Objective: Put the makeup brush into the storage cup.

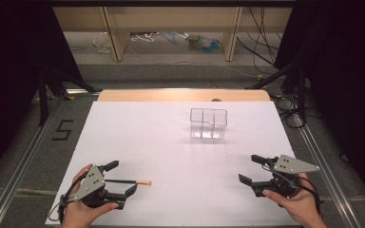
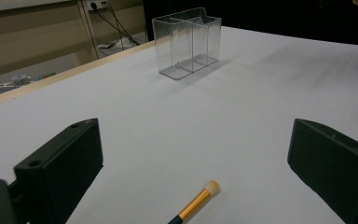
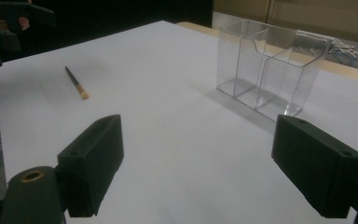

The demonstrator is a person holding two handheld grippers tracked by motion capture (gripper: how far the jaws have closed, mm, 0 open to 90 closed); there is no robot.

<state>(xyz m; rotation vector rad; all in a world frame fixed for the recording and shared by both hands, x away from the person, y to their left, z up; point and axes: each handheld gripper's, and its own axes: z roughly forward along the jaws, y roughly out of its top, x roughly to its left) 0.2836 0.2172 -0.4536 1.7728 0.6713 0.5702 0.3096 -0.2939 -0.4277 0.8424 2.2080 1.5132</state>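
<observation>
- 2 grippers are sitting low at the near edge of the white table [image 1: 171, 142], each held in a hand.
- Left gripper [image 1: 123, 178] is spreading its jaws wide, released, grasping nothing; the brush [image 1: 128, 182] is lying flat on the table between those jaws, touching neither, its pale tip pointing right.
- Right gripper [image 1: 251, 169] is also gaping, holding nothing, well apart from the brush.
- 1 clear box [image 1: 208, 123] is standing upright farther back, near the middle.
</observation>
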